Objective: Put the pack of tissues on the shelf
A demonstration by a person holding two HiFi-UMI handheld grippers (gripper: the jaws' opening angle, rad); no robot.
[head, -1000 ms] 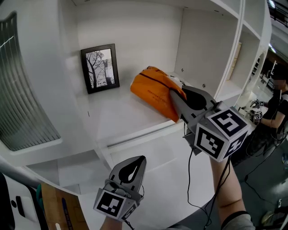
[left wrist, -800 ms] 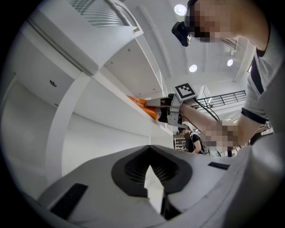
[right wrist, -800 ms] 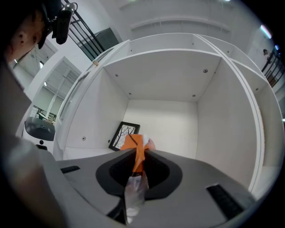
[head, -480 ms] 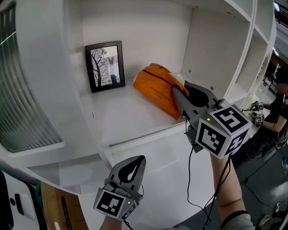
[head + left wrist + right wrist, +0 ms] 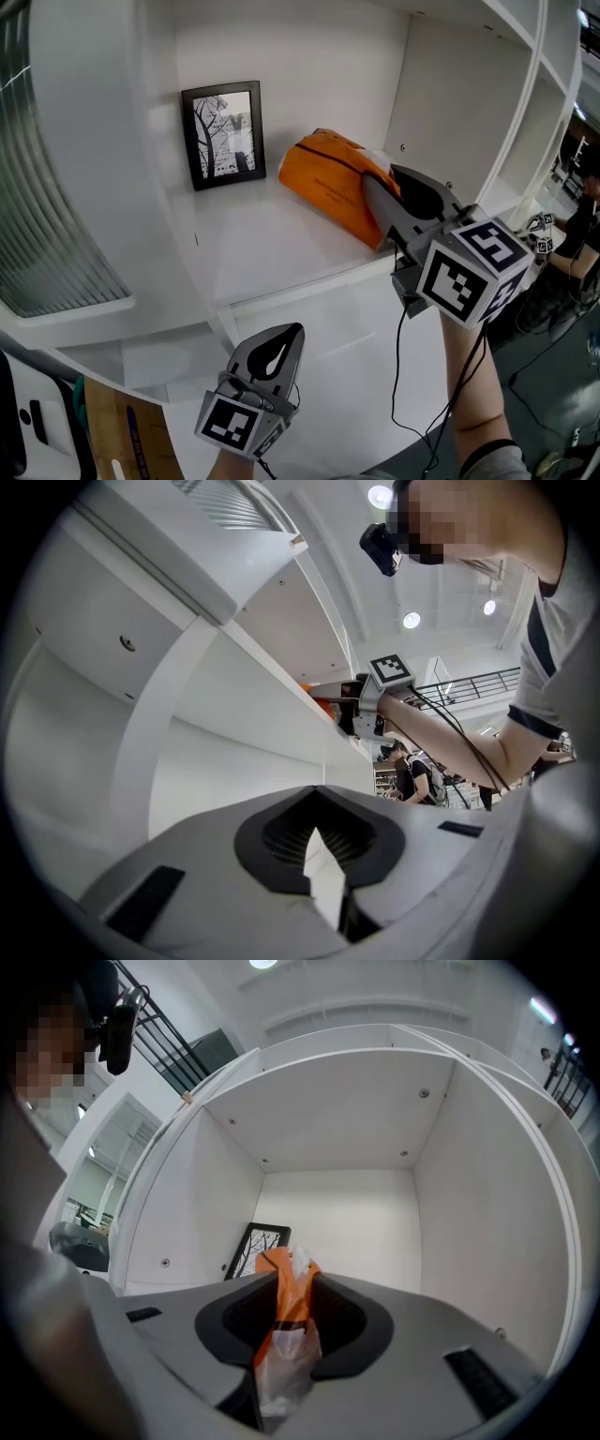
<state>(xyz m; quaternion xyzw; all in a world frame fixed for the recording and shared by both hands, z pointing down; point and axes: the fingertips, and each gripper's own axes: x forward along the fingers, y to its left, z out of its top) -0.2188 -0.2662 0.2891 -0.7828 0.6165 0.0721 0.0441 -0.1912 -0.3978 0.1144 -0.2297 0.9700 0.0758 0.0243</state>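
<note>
The pack of tissues [image 5: 330,186], in orange and clear plastic wrap, lies on the white shelf [image 5: 272,248] to the right of a framed picture. My right gripper [image 5: 380,178] reaches level into the shelf bay at the pack's right end. Its jaws have just been opening, and the pack's crinkled end [image 5: 284,1321] stands between the pads, which look slack on it. My left gripper [image 5: 294,330] hangs below the shelf edge, shut and empty; its tips [image 5: 317,789] meet with nothing between them.
A black-framed tree picture [image 5: 223,134] leans on the bay's back wall. White side walls close the bay left and right. A ribbed grey panel [image 5: 47,206] juts out at the left. Other people stand in the background at the right [image 5: 577,225].
The right gripper's jaws have spread wider around the pack's end. The pack stays on the shelf. The left gripper has not moved.
</note>
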